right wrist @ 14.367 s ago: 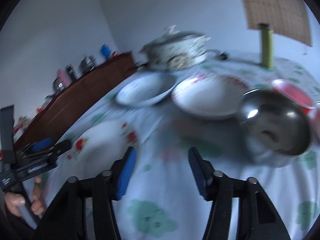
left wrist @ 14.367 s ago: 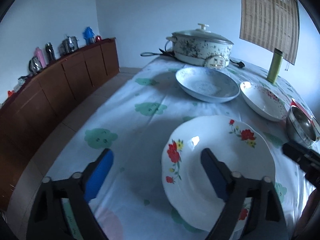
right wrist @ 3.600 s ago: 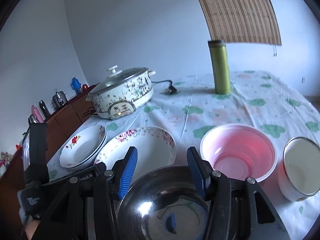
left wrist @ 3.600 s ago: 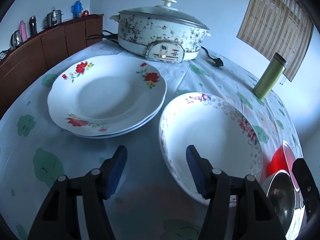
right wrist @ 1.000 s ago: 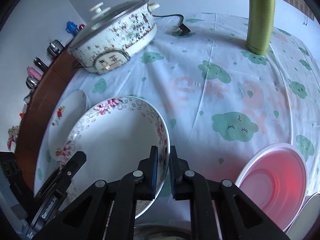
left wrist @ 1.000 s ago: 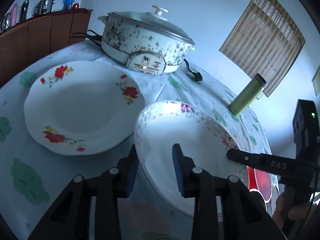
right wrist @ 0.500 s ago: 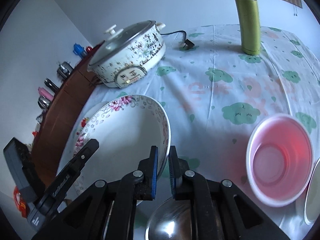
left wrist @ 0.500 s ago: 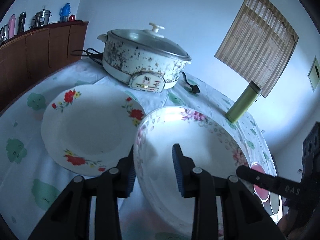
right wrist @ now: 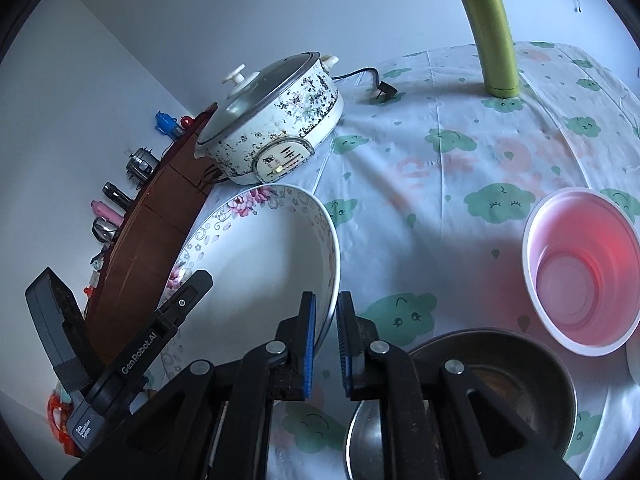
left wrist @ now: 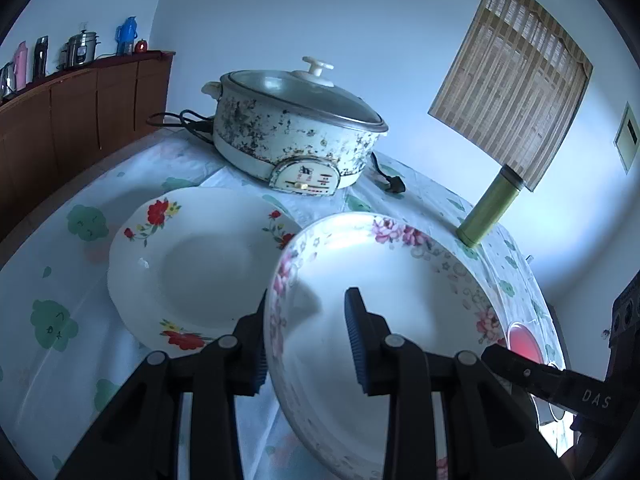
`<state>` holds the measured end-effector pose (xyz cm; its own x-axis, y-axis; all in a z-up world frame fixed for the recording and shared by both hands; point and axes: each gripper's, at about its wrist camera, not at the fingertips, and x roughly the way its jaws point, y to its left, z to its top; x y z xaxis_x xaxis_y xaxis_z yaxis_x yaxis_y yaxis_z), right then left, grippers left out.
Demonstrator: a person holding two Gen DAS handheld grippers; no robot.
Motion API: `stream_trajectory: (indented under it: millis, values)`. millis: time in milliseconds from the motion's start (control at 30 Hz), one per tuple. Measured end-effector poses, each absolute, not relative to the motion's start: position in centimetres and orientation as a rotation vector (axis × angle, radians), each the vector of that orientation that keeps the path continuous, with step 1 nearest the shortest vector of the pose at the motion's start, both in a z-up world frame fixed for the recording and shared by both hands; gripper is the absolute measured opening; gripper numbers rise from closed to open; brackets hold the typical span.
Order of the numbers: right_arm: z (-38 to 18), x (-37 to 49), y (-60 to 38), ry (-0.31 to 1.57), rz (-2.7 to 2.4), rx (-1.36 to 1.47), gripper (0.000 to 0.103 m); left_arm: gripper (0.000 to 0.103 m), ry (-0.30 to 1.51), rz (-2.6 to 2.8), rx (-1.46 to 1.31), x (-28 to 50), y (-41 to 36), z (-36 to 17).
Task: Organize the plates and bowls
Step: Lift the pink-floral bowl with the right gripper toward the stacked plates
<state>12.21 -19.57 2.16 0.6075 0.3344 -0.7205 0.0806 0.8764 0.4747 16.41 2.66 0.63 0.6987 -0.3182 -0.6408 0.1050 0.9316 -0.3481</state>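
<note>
Both grippers are clamped on the same pink-floral plate (left wrist: 400, 304), which is lifted and tilted, lower centre of the left wrist view. Left gripper (left wrist: 310, 344) grips the plate's near-left rim: one blue pad outside the rim, the other inside the dish. Right gripper (right wrist: 325, 344), bottom centre of the right wrist view, is pinched almost closed on the plate's thin rim edge, blue pads either side of it. In the right wrist view the plate fills centre-left and the left gripper's black body runs up from the lower left to its far rim. Red-flower plate (left wrist: 192, 264) lies flat on the cloud-print tablecloth (right wrist: 460, 168), left of centre in the left wrist view, partly overlapped in the picture by the held plate; whether another plate is stacked under it I can't tell. Electric hot pot (left wrist: 292, 136) with glass lid is upper centre, behind both plates. Green flask (right wrist: 494, 36) stands upright, upper right. Pink bowl (right wrist: 580, 272) sits at right edge, steel bowl (right wrist: 480, 396) at bottom right, just beside the right gripper.
</note>
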Motion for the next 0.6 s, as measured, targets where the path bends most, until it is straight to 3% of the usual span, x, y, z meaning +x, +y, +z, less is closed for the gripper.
stream_trajectory:
  millis: [600]
  values:
    - [2.5,12.8,-17.0,0.893,0.173,0.507,0.012,0.031,0.756,-0.193,-0.327,16.8,5.6,0.9]
